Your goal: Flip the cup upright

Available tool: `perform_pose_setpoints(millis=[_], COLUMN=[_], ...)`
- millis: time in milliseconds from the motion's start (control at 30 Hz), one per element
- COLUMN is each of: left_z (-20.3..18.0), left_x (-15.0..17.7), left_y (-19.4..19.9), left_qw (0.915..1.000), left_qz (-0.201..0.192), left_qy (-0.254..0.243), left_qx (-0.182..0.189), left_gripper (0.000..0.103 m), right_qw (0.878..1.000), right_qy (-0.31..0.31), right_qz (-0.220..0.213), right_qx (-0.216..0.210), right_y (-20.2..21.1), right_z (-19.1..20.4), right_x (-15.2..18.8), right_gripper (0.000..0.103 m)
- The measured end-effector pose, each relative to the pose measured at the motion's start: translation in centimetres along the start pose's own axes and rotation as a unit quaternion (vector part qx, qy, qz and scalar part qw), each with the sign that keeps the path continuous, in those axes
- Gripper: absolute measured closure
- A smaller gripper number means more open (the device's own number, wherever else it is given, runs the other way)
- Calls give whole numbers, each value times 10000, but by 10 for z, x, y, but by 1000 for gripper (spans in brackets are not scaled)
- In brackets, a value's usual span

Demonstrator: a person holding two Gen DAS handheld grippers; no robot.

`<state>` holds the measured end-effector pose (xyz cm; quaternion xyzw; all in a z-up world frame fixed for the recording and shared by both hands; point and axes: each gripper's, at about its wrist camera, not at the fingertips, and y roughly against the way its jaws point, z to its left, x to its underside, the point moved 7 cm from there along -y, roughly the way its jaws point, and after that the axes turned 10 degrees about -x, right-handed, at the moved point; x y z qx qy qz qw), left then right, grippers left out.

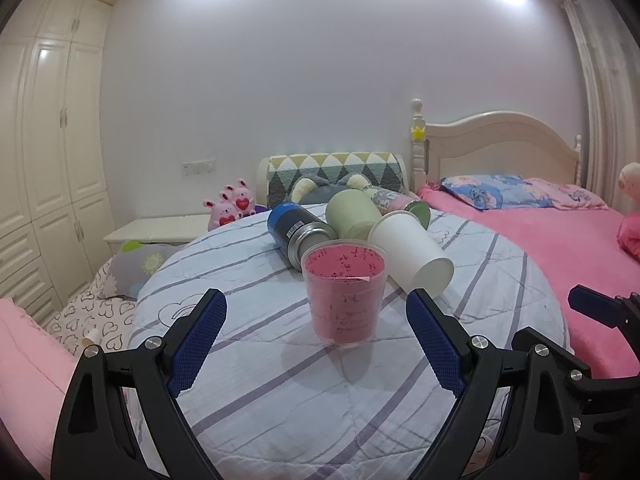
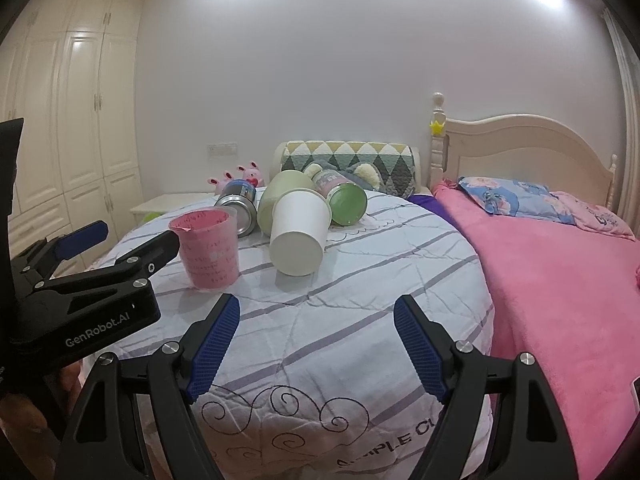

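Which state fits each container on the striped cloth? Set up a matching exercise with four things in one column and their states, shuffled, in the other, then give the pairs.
Things
1. pink cup
2. white paper cup
3. blue can
4. left gripper

States
A. lying on its side, flat base towards the camera
B. open, fingers either side of a cup without touching it
C. standing upright, mouth up
D. lying on its side, silver end towards the camera

Pairs: 1-C, 2-A, 3-D, 4-B
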<state>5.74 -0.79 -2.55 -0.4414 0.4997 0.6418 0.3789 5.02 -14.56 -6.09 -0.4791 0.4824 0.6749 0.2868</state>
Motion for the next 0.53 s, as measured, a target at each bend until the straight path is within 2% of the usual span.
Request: perform_pose_setpoints(millis=[533], left_z=[-1], left_x=[-2], left_y=[1], left_qw=[10000], left_qz=[-21], left_qy=[8], left_qx=[-43], left_gripper=[10], right_qw=[10000], right_qy=[-28], right_qz=[39], right_qx=[-9], right_y=[0], right_z=[-1], right_x=[2], right_gripper=[22])
